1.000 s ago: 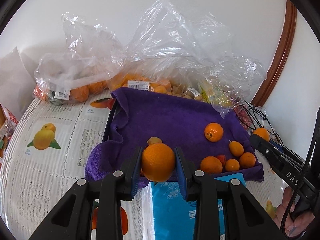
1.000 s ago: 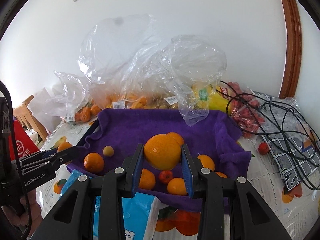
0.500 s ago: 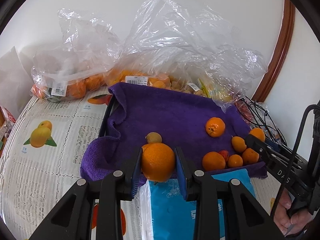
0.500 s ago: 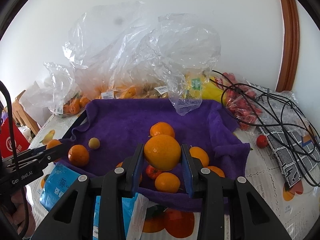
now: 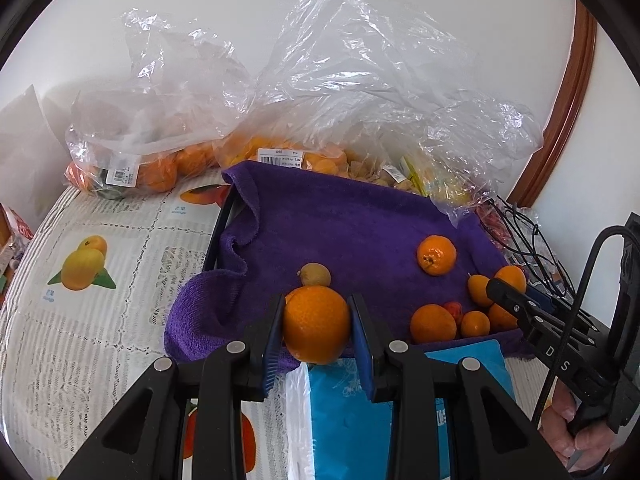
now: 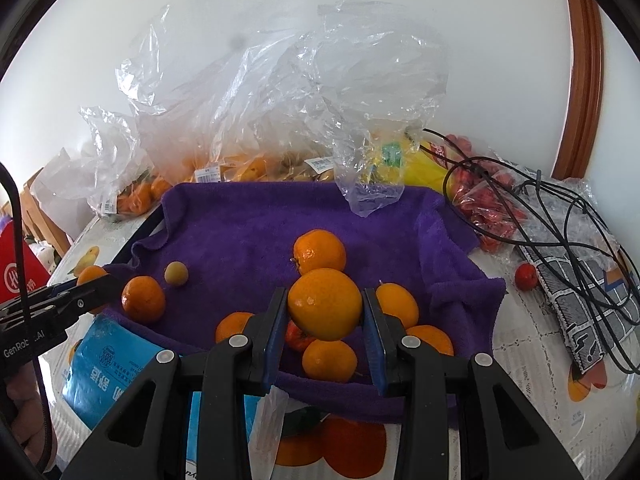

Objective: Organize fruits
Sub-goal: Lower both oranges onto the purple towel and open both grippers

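My left gripper is shut on an orange, held over the near left edge of a tray lined with a purple towel. My right gripper is shut on another orange, held above a cluster of small oranges at the tray's near right. A lone orange and a small yellowish fruit lie on the towel. The left gripper's orange shows in the right wrist view.
Clear plastic bags of oranges and other fruit stand behind the tray against the wall. A blue packet lies in front of the tray. Black cables, a bag of red fruit and a loose red fruit lie right.
Both grippers moved a little forward and lower toward the tray, each still holding its orange. The fruit on the towel has not moved.
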### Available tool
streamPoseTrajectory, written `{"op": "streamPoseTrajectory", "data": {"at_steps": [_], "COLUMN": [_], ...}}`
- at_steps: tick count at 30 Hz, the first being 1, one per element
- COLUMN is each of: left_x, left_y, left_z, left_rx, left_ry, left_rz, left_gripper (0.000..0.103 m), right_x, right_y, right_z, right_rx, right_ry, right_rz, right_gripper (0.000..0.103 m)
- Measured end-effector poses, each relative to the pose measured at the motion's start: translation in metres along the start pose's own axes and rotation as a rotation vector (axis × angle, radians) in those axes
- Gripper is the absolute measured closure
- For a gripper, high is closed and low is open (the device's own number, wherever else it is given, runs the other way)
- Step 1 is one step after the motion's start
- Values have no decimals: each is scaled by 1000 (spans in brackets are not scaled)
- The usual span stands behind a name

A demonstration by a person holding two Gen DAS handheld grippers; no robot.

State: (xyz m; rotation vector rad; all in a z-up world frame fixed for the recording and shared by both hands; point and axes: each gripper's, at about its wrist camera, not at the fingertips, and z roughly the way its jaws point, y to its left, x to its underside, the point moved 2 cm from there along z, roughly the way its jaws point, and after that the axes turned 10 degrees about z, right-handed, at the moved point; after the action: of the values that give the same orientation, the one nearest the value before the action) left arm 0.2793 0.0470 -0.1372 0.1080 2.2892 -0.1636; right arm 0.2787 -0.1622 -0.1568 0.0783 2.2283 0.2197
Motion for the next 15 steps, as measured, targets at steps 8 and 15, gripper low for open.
{"op": "streamPoseTrajectory", "data": {"at_steps": [8,15], "left_x": [0,0], "left_y": [4,3], "left_z": [2,2], "left_rx": [-1,5], "left_ry": [4,5], "left_rz": [-14,-13], "left_gripper": [73,73], "right_x": [-1,2], "right_y": [-6,-4], "right_z": [3,12], "right_rx": [4,7], "right_ry": [12,46], "right_rz": [14,0], "right_gripper": [67,67]}}
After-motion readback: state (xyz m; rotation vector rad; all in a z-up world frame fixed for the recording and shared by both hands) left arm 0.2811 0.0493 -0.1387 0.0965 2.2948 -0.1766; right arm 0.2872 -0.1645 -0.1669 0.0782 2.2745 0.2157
